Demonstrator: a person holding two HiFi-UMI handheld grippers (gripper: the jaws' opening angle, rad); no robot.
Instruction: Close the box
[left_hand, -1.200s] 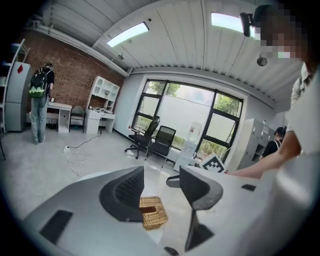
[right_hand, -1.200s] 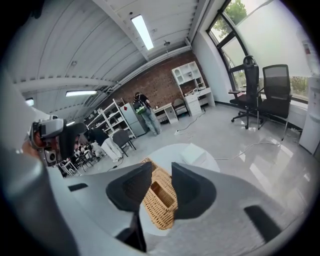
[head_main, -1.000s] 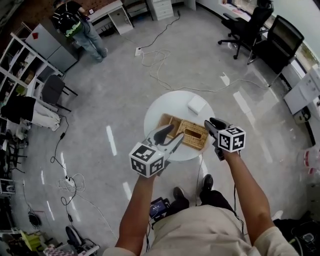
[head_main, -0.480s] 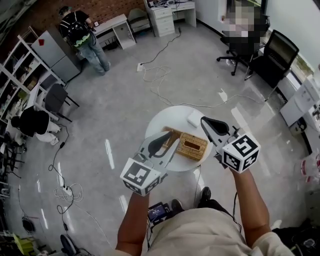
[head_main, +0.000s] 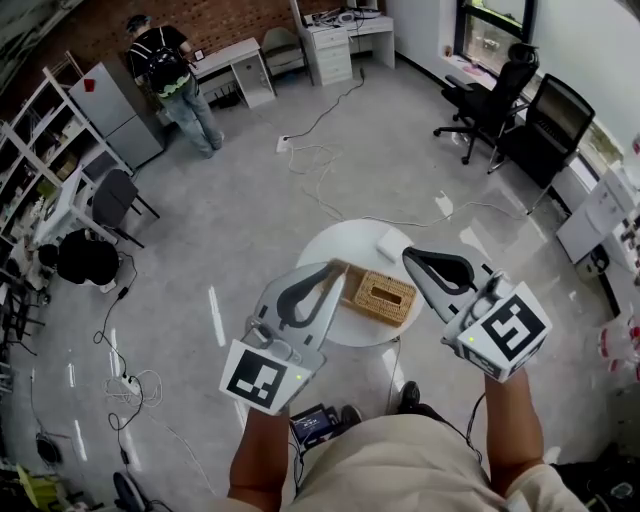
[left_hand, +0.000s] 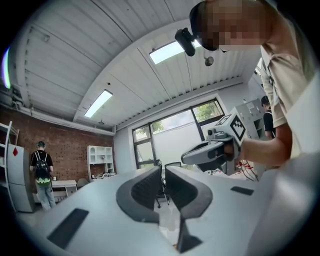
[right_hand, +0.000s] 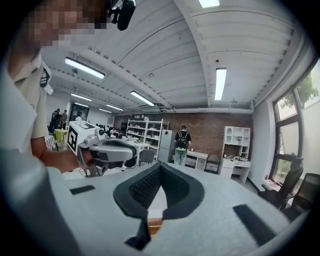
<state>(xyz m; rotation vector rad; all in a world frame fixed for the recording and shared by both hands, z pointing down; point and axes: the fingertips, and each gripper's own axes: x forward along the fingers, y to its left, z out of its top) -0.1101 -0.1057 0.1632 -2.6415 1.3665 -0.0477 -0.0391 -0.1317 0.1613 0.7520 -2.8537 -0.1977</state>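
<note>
One wicker box (head_main: 385, 297), seemingly closed, on white table (head_main: 350, 245)

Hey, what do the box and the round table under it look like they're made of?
The box looks like woven wicker or rattan, tan and matte; a basket weave shows across its top. The round table has a smooth, plain white top, perhaps laminate or painted board; the look leaves that open.

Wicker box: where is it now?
Head view, centre: the wicker box sits on the round white table, toward its near edge, a small white block behind it.
</note>
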